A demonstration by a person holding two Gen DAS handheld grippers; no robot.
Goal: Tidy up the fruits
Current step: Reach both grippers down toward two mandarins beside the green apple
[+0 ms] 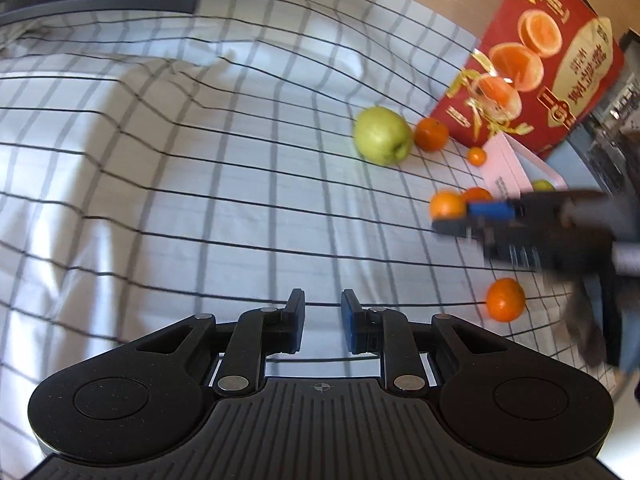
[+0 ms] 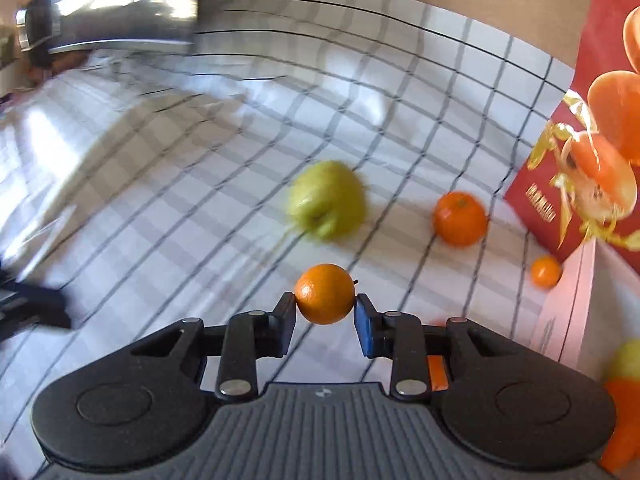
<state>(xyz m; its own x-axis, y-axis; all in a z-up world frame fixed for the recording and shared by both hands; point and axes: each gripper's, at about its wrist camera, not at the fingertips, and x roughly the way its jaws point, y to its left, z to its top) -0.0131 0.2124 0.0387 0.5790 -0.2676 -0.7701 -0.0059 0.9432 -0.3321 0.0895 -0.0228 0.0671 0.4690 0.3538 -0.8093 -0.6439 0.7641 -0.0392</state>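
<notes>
Pinching the small orange [image 2: 325, 293] at its widest part, just in front of the green apple [image 2: 328, 199], the right gripper [image 2: 325, 312] should lift straight up while the left gripper [image 1: 322, 312] waits, fingers drawn together on nothing.

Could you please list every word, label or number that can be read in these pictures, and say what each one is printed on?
None can be quoted with confidence.
Red fruit box: gold characters beside the printed orange halves, and a round gold logo, too distorted and blurred to read.
Same box in the right wrist view: a short line of gold print, too blurred.
Pink paper sheet leaning by the box: small dark print, too small.
</notes>
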